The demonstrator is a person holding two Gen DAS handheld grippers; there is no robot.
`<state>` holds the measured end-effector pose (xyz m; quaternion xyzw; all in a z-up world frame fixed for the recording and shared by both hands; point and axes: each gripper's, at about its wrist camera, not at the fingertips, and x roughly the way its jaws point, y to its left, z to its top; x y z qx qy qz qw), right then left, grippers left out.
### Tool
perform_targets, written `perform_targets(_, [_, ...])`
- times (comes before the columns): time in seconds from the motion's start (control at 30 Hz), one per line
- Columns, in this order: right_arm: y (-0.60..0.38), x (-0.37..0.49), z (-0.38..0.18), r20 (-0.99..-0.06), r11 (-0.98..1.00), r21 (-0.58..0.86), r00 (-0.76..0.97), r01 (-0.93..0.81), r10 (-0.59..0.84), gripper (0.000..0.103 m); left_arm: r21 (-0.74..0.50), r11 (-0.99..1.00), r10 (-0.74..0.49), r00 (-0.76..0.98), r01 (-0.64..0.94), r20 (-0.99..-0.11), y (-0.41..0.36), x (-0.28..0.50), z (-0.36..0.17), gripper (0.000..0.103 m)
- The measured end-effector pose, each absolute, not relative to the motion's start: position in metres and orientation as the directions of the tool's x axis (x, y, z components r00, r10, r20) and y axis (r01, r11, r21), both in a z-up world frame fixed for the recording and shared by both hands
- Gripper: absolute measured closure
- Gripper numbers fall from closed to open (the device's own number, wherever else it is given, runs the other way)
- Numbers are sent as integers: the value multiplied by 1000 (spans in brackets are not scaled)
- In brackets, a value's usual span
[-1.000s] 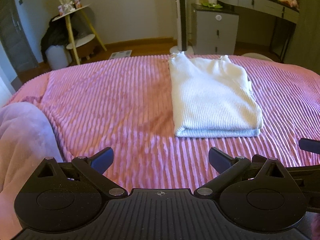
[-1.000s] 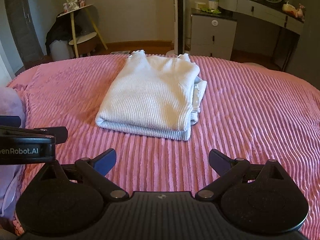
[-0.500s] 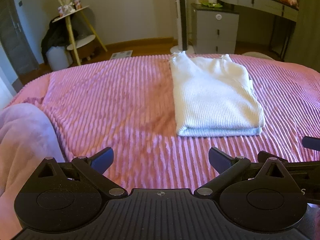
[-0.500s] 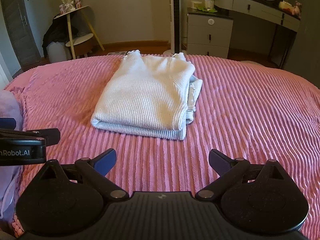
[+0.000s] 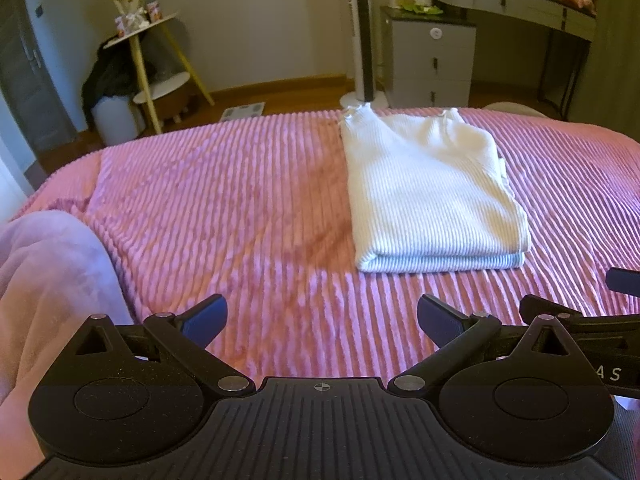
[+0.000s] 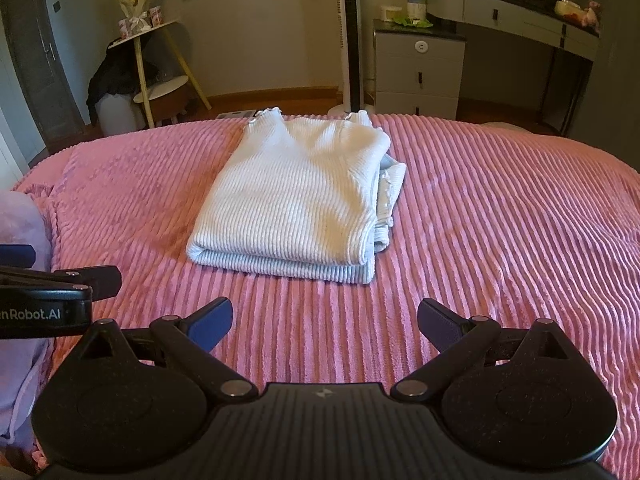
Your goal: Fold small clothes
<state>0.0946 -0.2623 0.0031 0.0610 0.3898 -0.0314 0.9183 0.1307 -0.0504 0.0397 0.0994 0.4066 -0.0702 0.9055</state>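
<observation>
White ribbed sweater (image 5: pixel 432 196) lies folded into a thick, roughly rectangular stack on the pink bedspread (image 5: pixel 240 200), toward the bed's far edge. Its knit runs in fine vertical ribs, and tiny scalloped trim shows at the two far corners. The bedspread is plush, with raised corduroy-like ridges running from near to far.

To the sweater's left, at the frame edge, a soft lilac fleece blanket (image 5: pixel 48 280) bunches in a smooth mound. Nearer the camera than the sweater, the left gripper (image 5: pixel 322 314) hovers over the bedspread with its matte black fingers spread wide and nothing between them. To the sweater's right and nearer, the right gripper (image 6: pixel 325 318) is likewise spread wide and holds nothing; neither touches the sweater.

Beyond the sweater stand a tripod shelf with yellow legs (image 5: pixel 160 68), a slim tower fan (image 5: pixel 362 32) and a grey drawer unit (image 5: pixel 430 62).

The left wrist view shows the sweater's clean folded left edge and near hem. The right wrist view (image 6: pixel 296 200) reveals the right side, where loose inner layers stick out unevenly past the top layer, and it also catches the left gripper's side (image 6: pixel 60 292) with printed lettering.
</observation>
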Motion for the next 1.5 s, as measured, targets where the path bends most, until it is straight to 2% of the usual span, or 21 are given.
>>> perform_targets(1.5, [-265,89,1,-694,986,124,720,111,6,4,134,964,-52,655,230,-754,-53,130,34,0])
